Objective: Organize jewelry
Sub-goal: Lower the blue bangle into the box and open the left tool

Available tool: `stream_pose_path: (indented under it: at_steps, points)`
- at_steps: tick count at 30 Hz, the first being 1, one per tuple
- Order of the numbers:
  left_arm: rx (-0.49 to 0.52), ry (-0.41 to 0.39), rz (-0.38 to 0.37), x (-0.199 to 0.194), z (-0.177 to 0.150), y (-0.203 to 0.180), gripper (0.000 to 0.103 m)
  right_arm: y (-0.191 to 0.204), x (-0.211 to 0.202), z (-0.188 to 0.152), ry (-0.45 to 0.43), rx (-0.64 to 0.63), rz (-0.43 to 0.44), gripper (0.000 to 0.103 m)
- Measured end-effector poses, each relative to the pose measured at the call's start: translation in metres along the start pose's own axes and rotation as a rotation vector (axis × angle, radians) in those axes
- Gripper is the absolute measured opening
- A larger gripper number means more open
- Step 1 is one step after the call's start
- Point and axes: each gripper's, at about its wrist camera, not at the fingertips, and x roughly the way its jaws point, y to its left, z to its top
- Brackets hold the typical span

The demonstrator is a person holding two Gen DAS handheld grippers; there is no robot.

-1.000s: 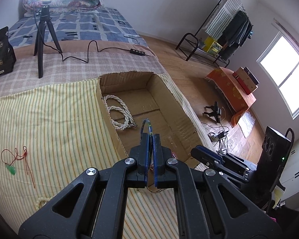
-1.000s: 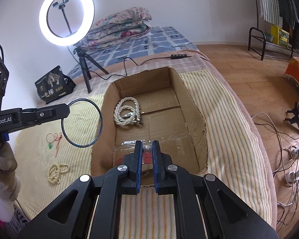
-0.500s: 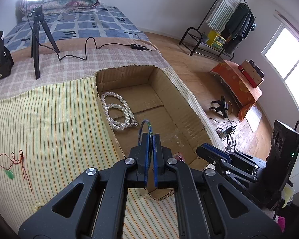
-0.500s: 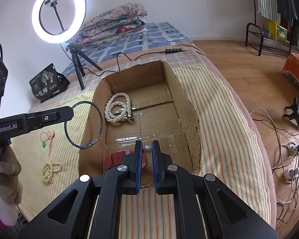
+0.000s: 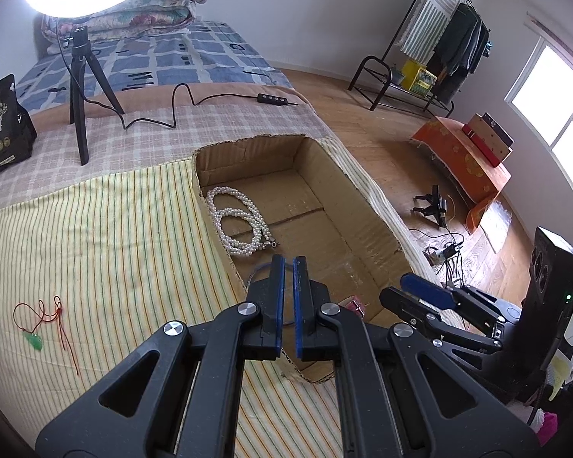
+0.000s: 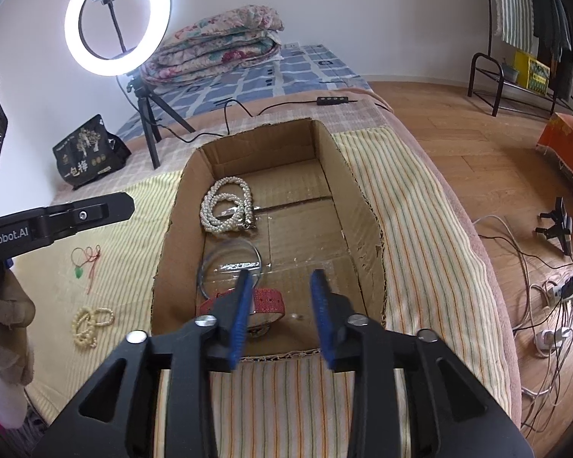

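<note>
An open cardboard box (image 6: pixel 366 225) sits on a striped cloth. Inside lie a white pearl necklace (image 6: pixel 225 210), a thin blue bangle (image 6: pixel 229 263) and a red band (image 6: pixel 267 301). A small pearl (image 6: pixel 296 316) lies on the box floor near the front. My right gripper (image 6: pixel 280 286) is open and empty above the box's front end. My left gripper (image 5: pixel 288 263) has its jaws slightly apart and empty over the box's left wall; the bangle (image 5: pixel 258 271) shows below it. A red-cord jade pendant (image 5: pixel 38 328) and a cream bead bracelet (image 6: pixel 89 322) lie on the cloth to the left.
A ring light on a tripod (image 6: pixel 118 19) stands behind the box, its cable (image 5: pixel 172 114) trailing across the bed. A black bag (image 6: pixel 88 156) sits at far left. Folded quilts (image 6: pixel 217 42) lie at the bed's back. Floor with cables (image 6: pixel 554 297) is on the right.
My left gripper has let go of the blue bangle, which now lies in the box. My right gripper has opened and dropped the small pearl into the box.
</note>
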Motion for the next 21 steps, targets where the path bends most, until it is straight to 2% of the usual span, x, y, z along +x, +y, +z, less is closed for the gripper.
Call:
stream_pose_path:
  at_steps: [6, 8, 12, 14, 16, 18, 21]
  points:
    - [0.009, -0.011, 0.004, -0.009, 0.001, 0.0, 0.001, 0.003, -0.007, 0.001, -0.012, -0.006, -0.014, 0.036]
    - [0.013, -0.017, 0.008, -0.013, 0.0, 0.0, 0.001, 0.005, -0.011, 0.002, -0.021, -0.008, -0.025, 0.049]
    - [0.019, -0.027, 0.02, -0.022, -0.001, 0.002, 0.001, 0.009, -0.018, 0.003, -0.041, -0.017, -0.042, 0.056]
    - [0.02, -0.033, 0.025, -0.028, -0.002, 0.004, 0.001, 0.012, -0.022, 0.004, -0.048, -0.022, -0.055, 0.064]
    - [0.019, -0.039, 0.032, -0.034, -0.002, 0.007, 0.009, 0.015, -0.024, 0.004, -0.053, -0.03, -0.07, 0.069]
    - [0.016, -0.057, 0.04, -0.042, -0.003, 0.01, 0.036, 0.019, -0.026, 0.004, -0.055, -0.04, -0.088, 0.071]
    - [0.013, -0.077, 0.056, -0.054, -0.004, 0.016, 0.038, 0.025, -0.029, 0.005, -0.056, -0.05, -0.115, 0.072]
